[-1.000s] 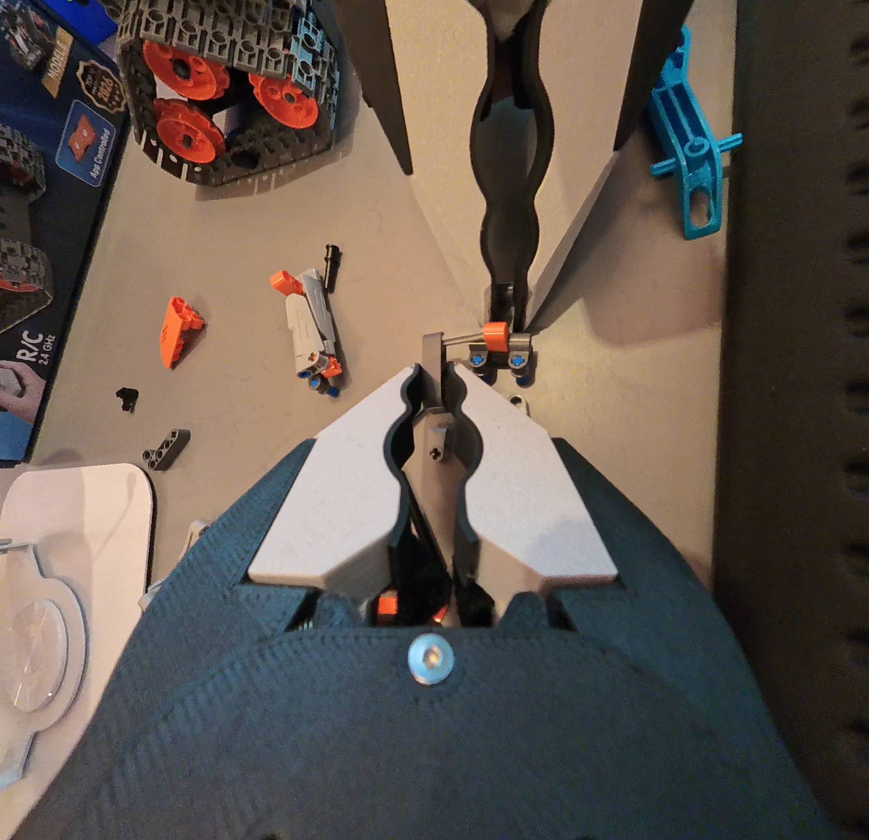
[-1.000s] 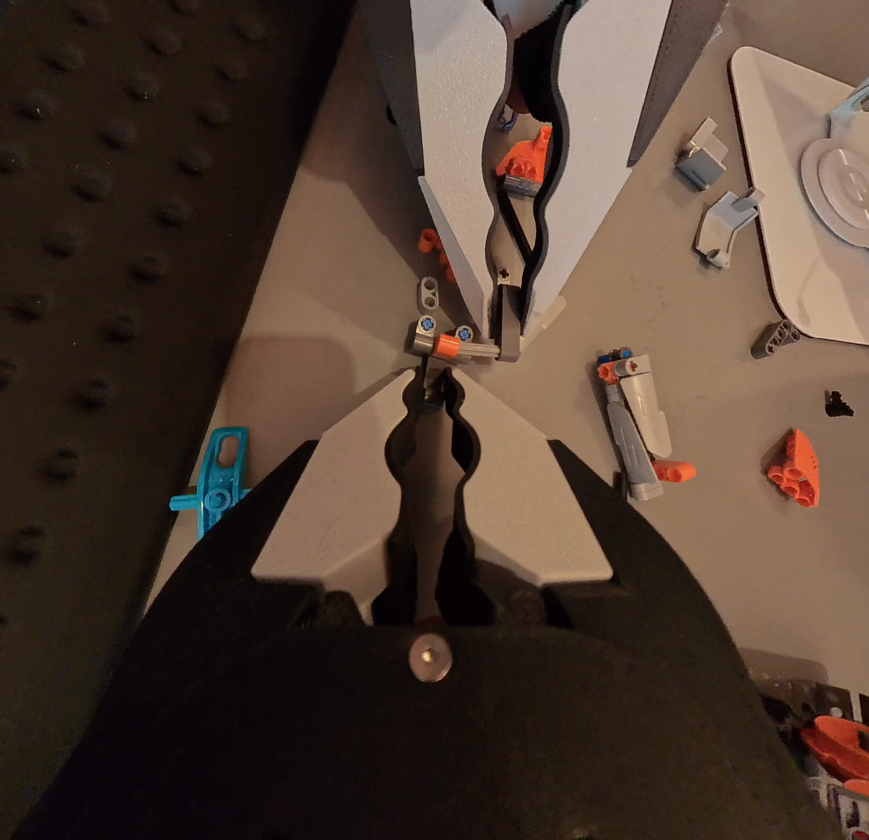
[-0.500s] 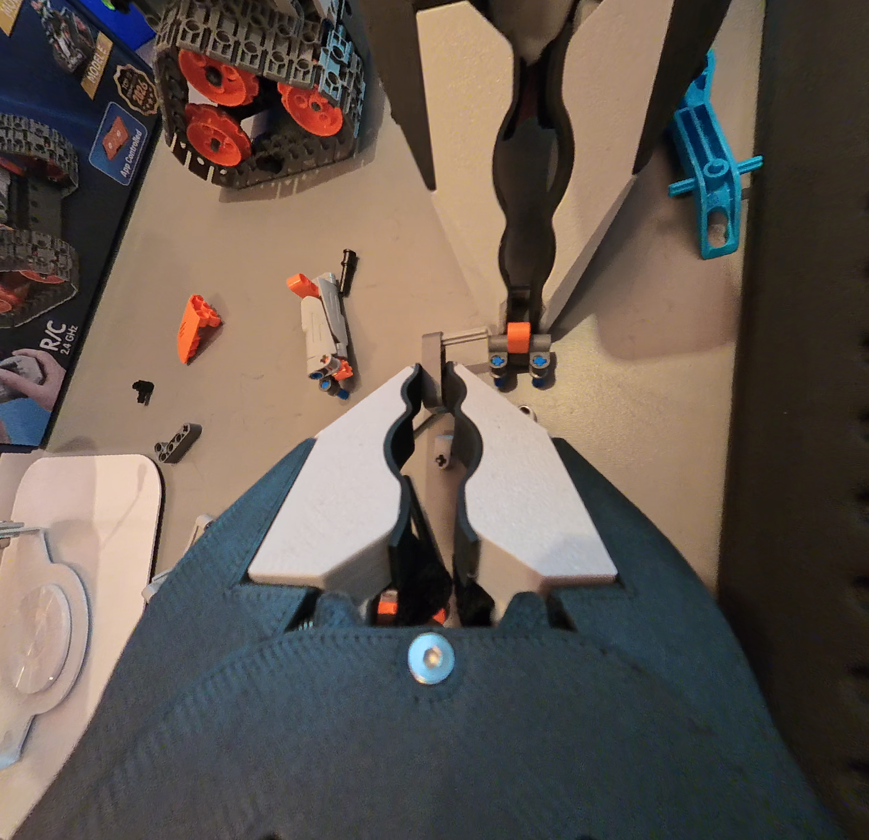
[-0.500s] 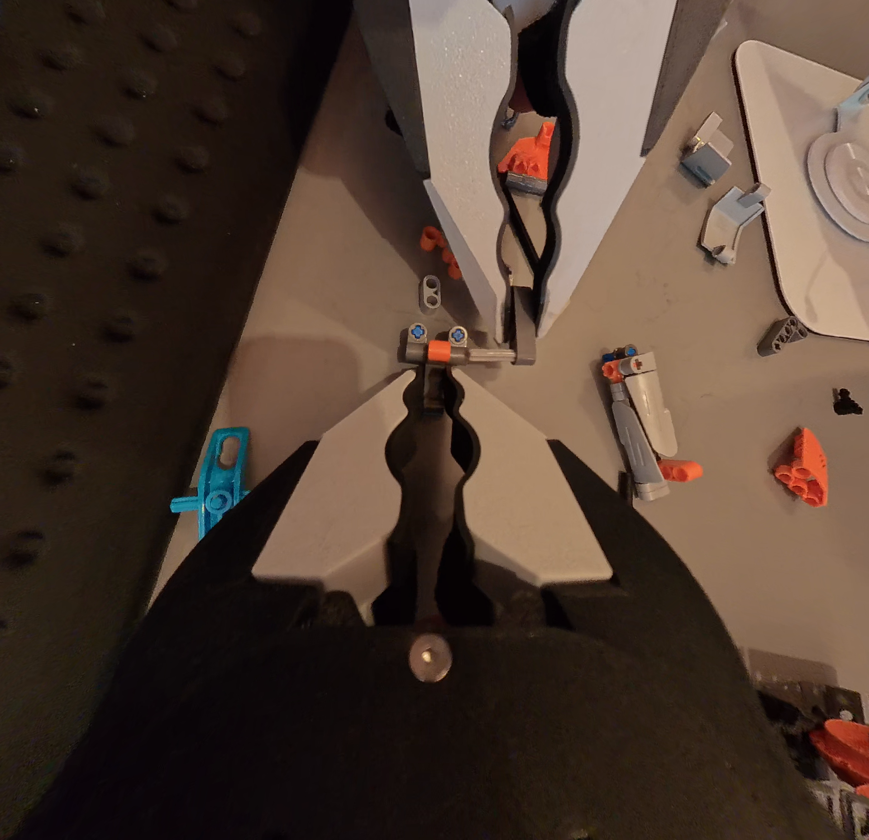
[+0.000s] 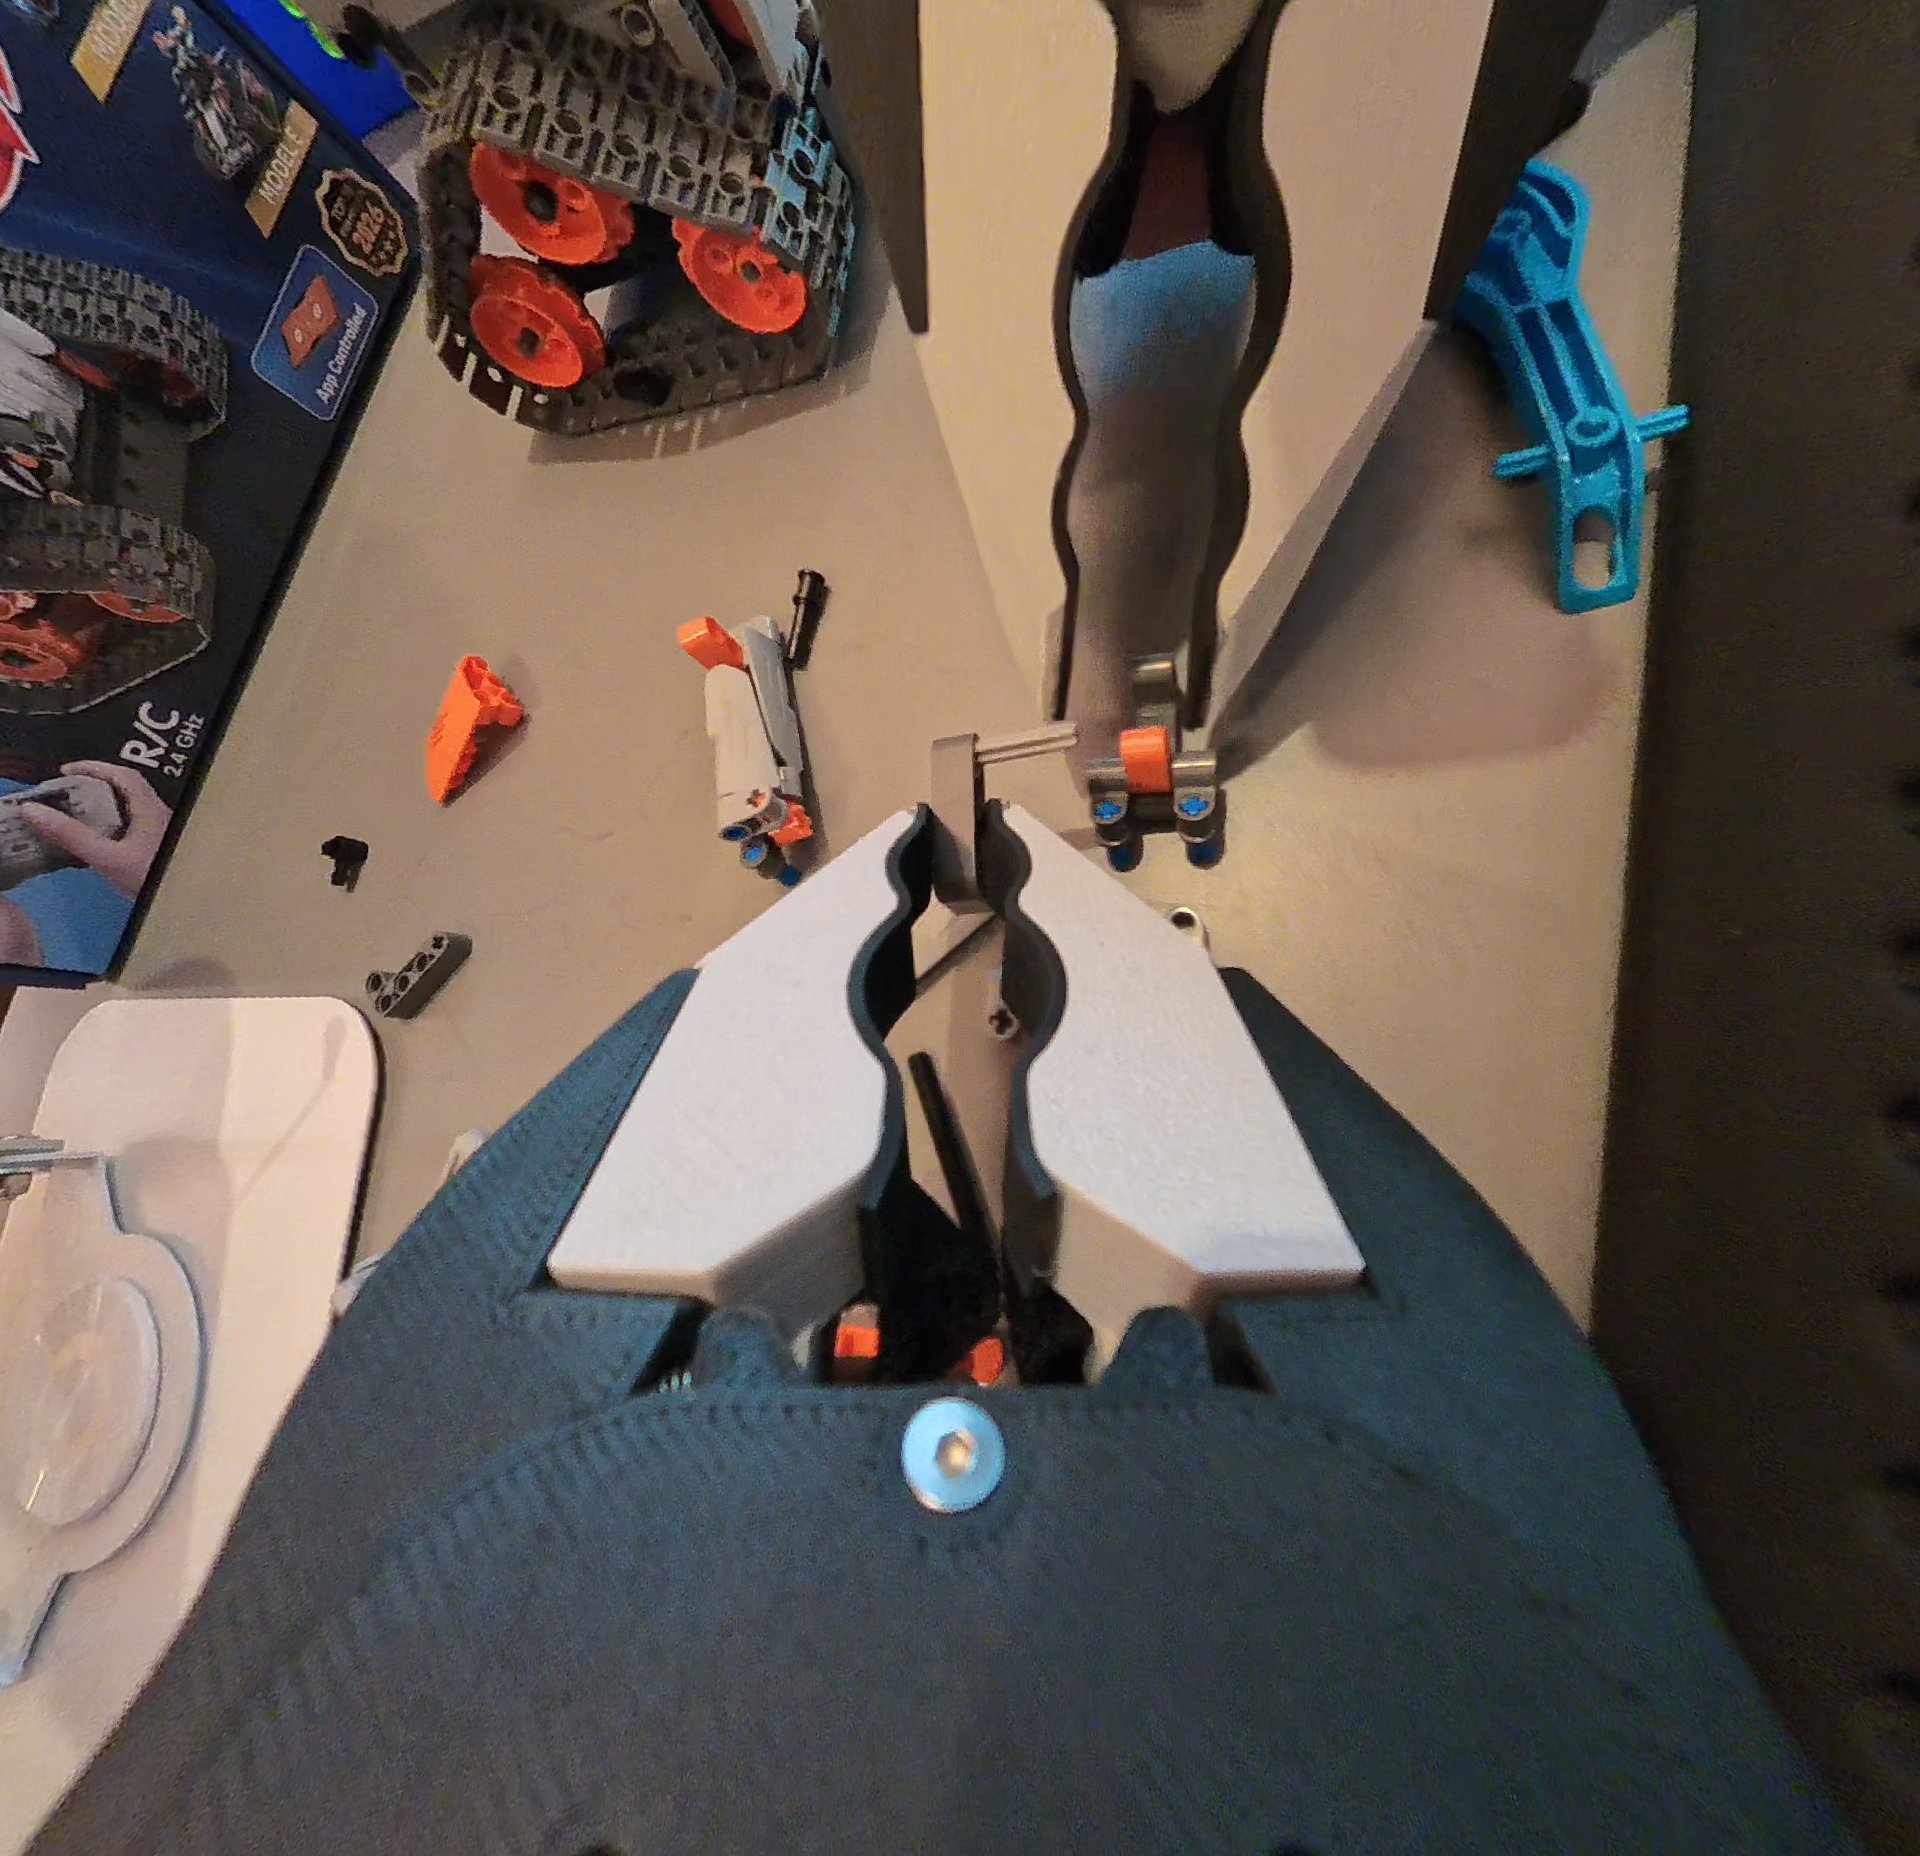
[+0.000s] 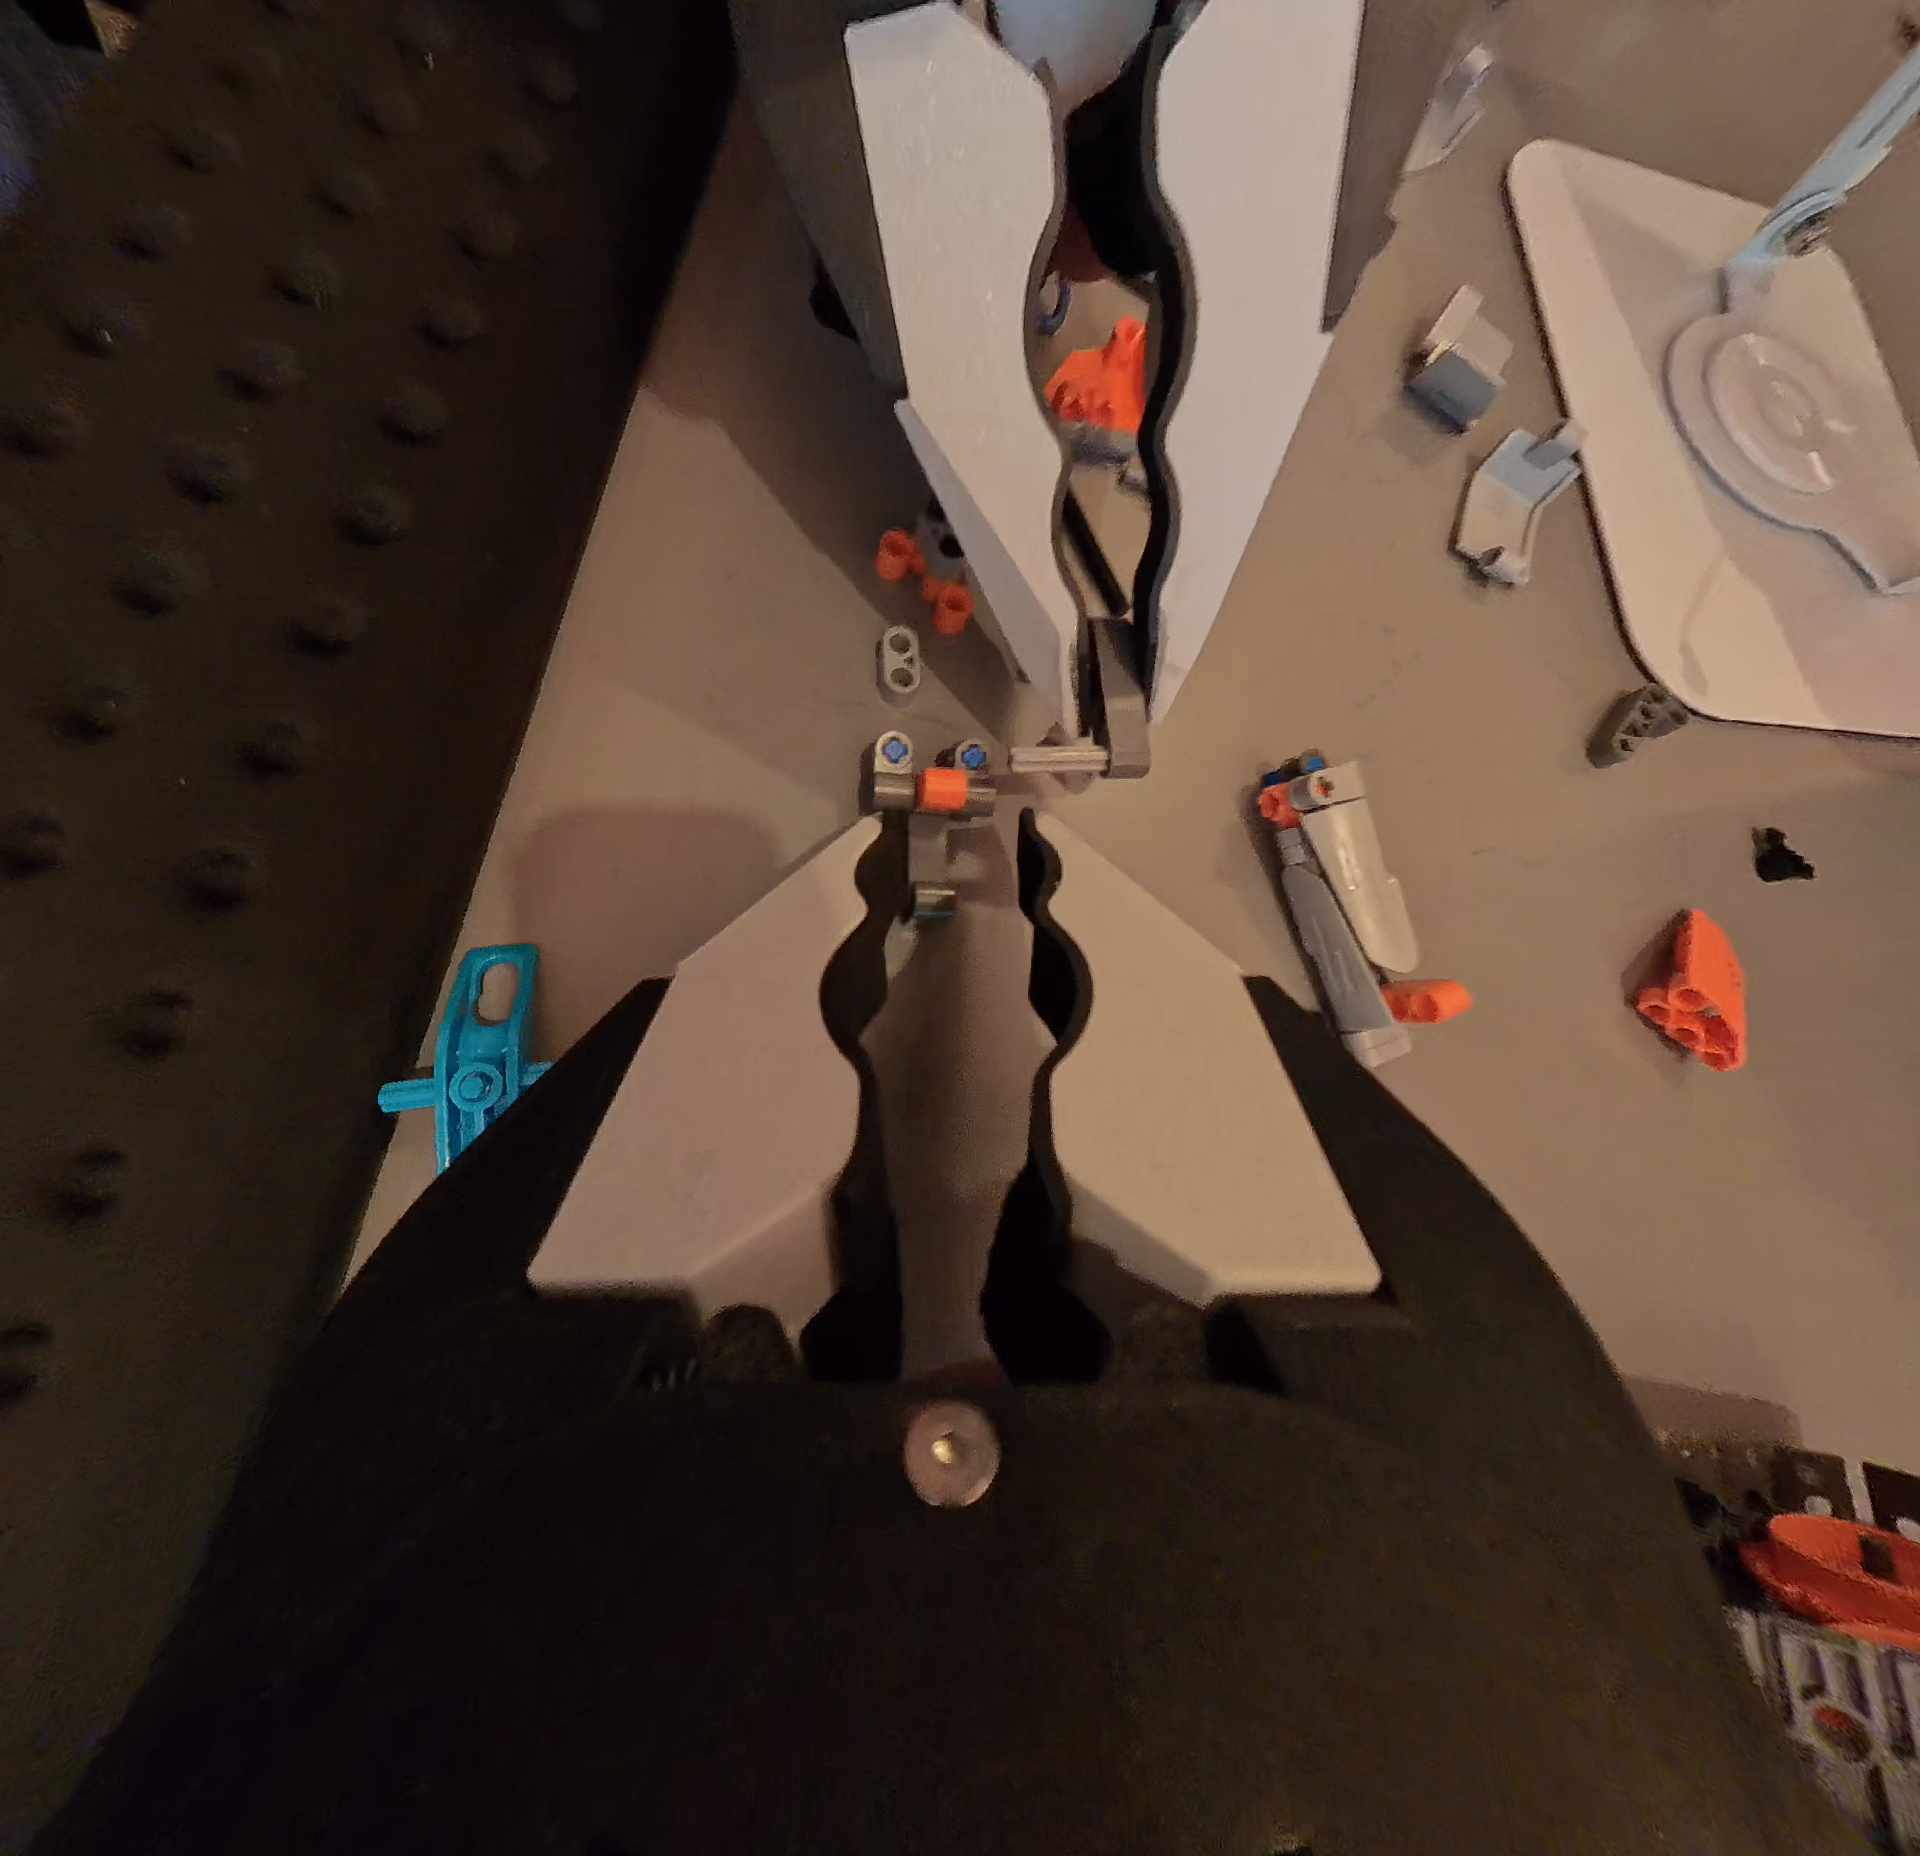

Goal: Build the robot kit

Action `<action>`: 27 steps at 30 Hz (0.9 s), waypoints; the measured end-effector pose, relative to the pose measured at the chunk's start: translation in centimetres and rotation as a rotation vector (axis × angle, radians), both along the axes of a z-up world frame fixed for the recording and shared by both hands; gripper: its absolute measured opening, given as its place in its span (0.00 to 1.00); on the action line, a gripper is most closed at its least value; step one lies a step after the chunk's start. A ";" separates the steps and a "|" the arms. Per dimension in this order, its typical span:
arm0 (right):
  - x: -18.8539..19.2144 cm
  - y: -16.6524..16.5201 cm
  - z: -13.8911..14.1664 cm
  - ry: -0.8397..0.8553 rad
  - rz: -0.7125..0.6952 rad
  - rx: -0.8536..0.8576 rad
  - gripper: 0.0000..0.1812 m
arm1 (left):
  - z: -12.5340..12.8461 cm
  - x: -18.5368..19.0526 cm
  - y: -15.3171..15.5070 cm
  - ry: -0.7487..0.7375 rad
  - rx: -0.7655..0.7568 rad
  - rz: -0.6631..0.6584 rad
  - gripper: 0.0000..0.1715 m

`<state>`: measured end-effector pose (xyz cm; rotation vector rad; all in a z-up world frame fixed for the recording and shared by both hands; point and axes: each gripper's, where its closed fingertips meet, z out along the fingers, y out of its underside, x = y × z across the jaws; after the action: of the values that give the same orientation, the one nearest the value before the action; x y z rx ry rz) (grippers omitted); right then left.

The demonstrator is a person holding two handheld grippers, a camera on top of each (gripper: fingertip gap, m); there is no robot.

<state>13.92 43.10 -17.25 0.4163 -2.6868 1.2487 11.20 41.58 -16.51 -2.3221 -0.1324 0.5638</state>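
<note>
Two pieces stood unjoined: the left gripper (image 5: 956, 819) clamped the grey axle beam (image 5: 954, 767), and just beside its axle the orange-collared connector (image 5: 1148, 767) sat, seemingly loose, between the right gripper (image 6: 956, 819)'s parted tongs.

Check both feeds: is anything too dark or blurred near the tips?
Left wrist view: dim warm light, beam at the tips sharp, tracked model and top edge blurred. Right wrist view: darker, mat nearly lost in shadow, left tongs smeared toward the top, orange bush clear.
</note>
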 end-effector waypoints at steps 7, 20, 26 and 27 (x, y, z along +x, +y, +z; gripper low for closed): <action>-1.7 -0.3 2.9 0.020 -0.086 -0.139 0.07 | 1.3 0.0 0.3 0.072 0.010 -0.029 0.04; -1.3 -0.9 2.3 0.070 -0.069 -0.106 0.19 | 1.1 0.3 0.8 0.175 -0.076 -0.049 0.04; -1.5 -1.0 2.2 0.156 -0.065 -0.092 0.14 | 1.7 0.4 0.9 0.147 -0.030 -0.042 0.03; -1.5 -1.0 2.2 0.153 -0.063 -0.096 0.14 | 1.8 0.4 0.9 0.143 -0.023 -0.043 0.03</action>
<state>12.47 42.13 -15.02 0.3946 -2.4827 1.2668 11.60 42.49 -14.76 -2.2922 -0.0089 0.7104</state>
